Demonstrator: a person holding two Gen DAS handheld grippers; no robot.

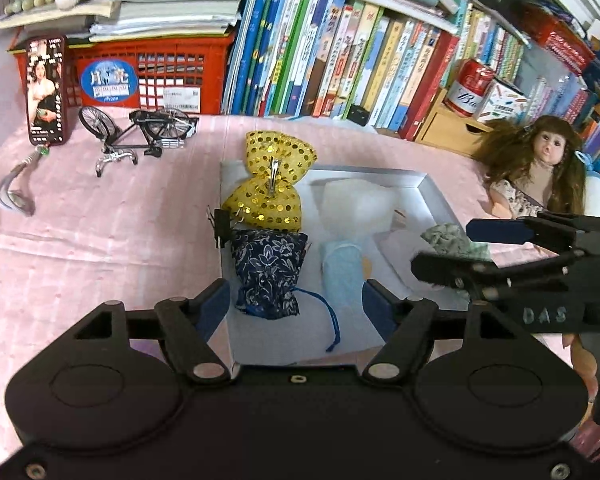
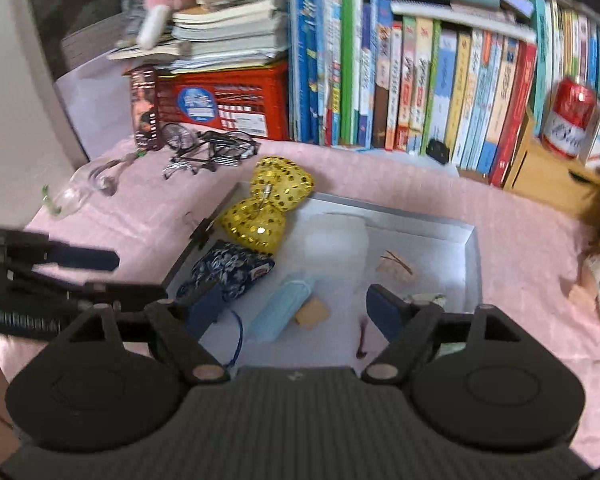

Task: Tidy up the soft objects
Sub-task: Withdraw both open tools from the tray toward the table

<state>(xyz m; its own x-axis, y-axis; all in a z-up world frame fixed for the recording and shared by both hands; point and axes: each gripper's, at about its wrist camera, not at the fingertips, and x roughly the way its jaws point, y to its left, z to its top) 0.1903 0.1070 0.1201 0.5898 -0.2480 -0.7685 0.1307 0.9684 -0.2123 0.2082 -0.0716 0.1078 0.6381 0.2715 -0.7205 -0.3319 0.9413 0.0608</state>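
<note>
A shallow silver tray [image 1: 432,188] [image 2: 470,256] lies on the pink cloth. In it are a yellow sequin bow [image 1: 272,184] [image 2: 268,208], a navy floral pouch [image 1: 270,272] [image 2: 228,268], a light blue face mask [image 1: 342,276] [image 2: 284,308], a white foam block [image 1: 356,204] [image 2: 336,236] and a green-grey patterned cloth piece [image 1: 448,240] [image 2: 424,300]. My left gripper [image 1: 294,308] is open and empty above the tray's near edge, jaws either side of the pouch and mask. My right gripper [image 2: 292,304] is open and empty over the tray; it also shows in the left wrist view [image 1: 440,248].
A doll [image 1: 540,164] lies right of the tray. A model bicycle [image 1: 136,132], a phone [image 1: 46,88], a red crate [image 1: 148,76] under stacked books, a row of books [image 1: 340,60] and a red can [image 1: 470,88] line the back.
</note>
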